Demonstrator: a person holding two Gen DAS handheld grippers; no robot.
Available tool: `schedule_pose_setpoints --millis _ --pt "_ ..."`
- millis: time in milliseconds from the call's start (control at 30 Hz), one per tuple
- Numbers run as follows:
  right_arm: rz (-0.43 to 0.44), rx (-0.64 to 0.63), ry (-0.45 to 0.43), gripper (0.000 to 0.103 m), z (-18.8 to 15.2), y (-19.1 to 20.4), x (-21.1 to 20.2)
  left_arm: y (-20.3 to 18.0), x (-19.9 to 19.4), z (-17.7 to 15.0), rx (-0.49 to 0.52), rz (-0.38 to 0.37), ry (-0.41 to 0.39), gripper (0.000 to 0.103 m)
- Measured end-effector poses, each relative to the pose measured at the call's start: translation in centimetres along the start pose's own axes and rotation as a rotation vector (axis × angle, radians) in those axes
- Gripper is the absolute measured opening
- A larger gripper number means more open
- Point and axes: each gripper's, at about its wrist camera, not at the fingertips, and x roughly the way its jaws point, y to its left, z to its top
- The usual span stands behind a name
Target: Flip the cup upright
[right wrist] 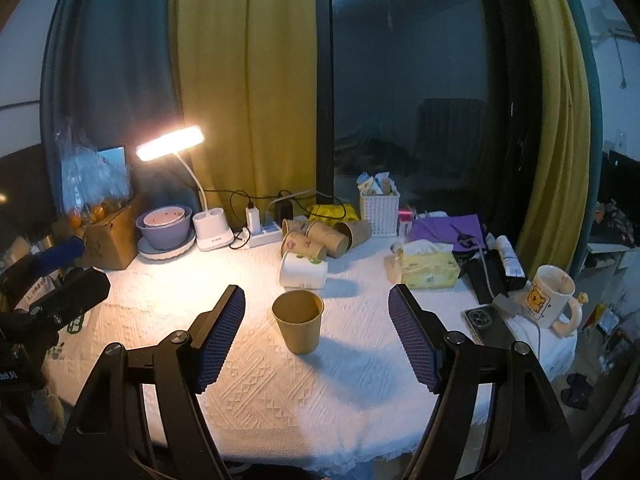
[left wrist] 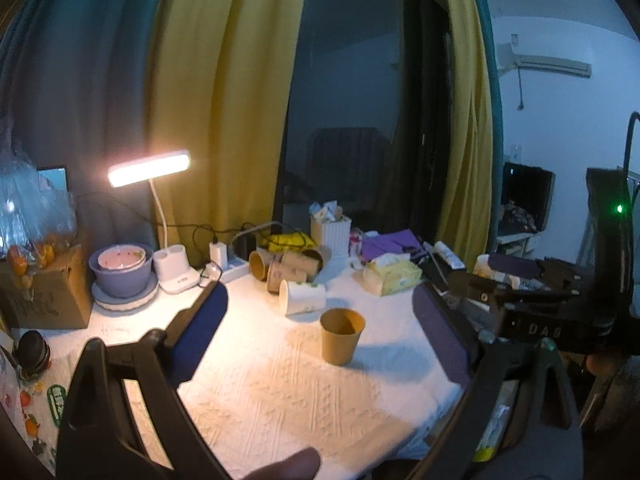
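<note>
A brown paper cup [right wrist: 298, 322] stands upright, mouth up, on the white tablecloth [right wrist: 280, 392]; it also shows in the left wrist view [left wrist: 341, 336]. My right gripper [right wrist: 316, 334] is open and empty, its blue pads either side of the cup and a little nearer the camera, not touching it. My left gripper [left wrist: 320, 336] is open and empty, pulled back from the cup. A white cup [right wrist: 304, 271] lies on its side behind the brown cup. Several brown cups [right wrist: 320, 236] lie on their sides further back.
A lit desk lamp [right wrist: 170, 143], stacked bowls [right wrist: 164, 226], a power strip [right wrist: 264, 234] and a cardboard box [right wrist: 110, 242] line the back left. A tissue pack [right wrist: 426, 266], phone [right wrist: 486, 322] and Pooh mug [right wrist: 550, 294] sit right. The other gripper [left wrist: 520, 300] shows at right.
</note>
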Motion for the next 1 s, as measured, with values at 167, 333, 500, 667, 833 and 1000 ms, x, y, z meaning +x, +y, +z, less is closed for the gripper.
schedule_pose_setpoints --millis 167,333,500,667,833,1000 --pt "-0.009 -0.008 -0.027 0.077 0.7 0.1 -1.4 0.0 -0.8 1.3 -0.015 -0.004 -0.034 0.095" --pt "-0.023 -0.018 -0.059 0.077 1.5 0.2 -2.8 -0.1 -1.7 2.5 -0.015 -0.007 -0.073 0.095" --pt "-0.032 -0.02 -0.089 0.077 2.1 0.1 -4.0 -0.2 -2.8 3.3 -0.013 -0.005 -0.107 0.095" --pt "-0.035 -0.024 -0.116 0.077 2.6 0.1 -5.0 -0.1 -3.4 3.7 -0.015 0.003 -0.123 0.095" --pt "-0.035 -0.023 -0.118 0.077 2.6 0.1 -5.0 0.2 -2.8 3.4 -0.027 0.008 -0.099 0.095" --pt "-0.03 -0.021 -0.112 0.077 2.4 0.1 -4.9 0.2 -2.9 3.4 -0.028 0.009 -0.095 0.095"
